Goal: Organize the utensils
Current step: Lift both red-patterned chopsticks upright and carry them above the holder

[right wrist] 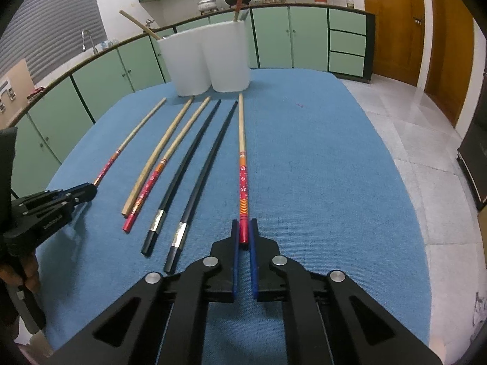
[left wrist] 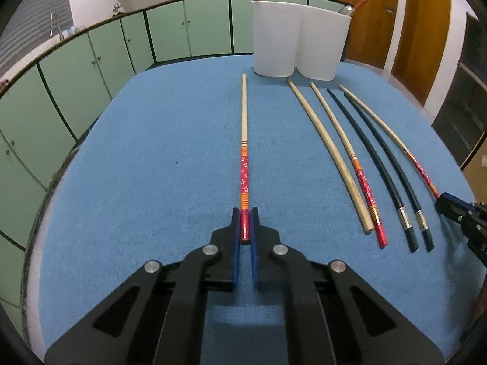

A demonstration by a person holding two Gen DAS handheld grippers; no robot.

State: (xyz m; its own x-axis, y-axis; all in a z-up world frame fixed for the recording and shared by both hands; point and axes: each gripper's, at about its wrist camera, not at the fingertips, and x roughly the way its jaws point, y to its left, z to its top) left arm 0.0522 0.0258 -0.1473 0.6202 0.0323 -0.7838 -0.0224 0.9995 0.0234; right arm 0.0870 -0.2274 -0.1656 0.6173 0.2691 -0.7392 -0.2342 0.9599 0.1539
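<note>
Gripped chopstick (left wrist: 244, 140) lies pointing toward holder (left wrist: 299, 39)

Matt blue cloth (left wrist: 152, 182); wooden chopsticks (left wrist: 244, 115) (glossy red ends); smooth white plastic holder (left wrist: 298, 39).

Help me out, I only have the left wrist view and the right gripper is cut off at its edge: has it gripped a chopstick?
Observer: Yes, the right gripper is shut on the red end of the rightmost chopstick, which lies on the blue cloth.
Operator: Anything close beside it?
Observer: A black chopstick lies just left, apart from it.
Operator: And my gripper from there?
Observer: A hand grips the left gripper by its handle.
</note>
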